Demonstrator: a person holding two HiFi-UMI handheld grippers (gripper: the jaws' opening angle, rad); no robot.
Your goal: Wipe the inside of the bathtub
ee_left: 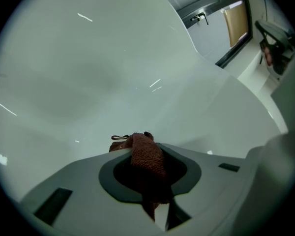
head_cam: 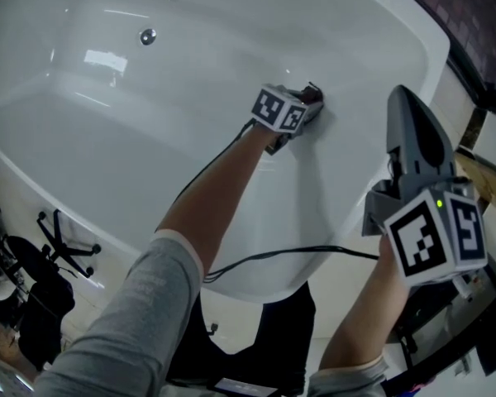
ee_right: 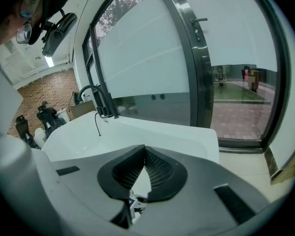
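- White glossy bathtub (head_cam: 107,131), seen from above, with a round metal drain fitting (head_cam: 148,35) well to the left of the left claw.
- Left claw (head_cam: 308,104) is clamped tight on a reddish-brown cloth (ee_left: 146,154); the cloth's end pokes out ahead of the claw tips, against the tub's sloping inner wall.
- Right claw (head_cam: 407,98) is held above the tub's right edge, its ribbed pads meeting at the tips with nothing between them; a black faucet (ee_right: 96,100) stands beyond it.

Cloth (head_cam: 312,97) against bathtub (head_cam: 107,139) inner wall, right of drain (head_cam: 148,35)
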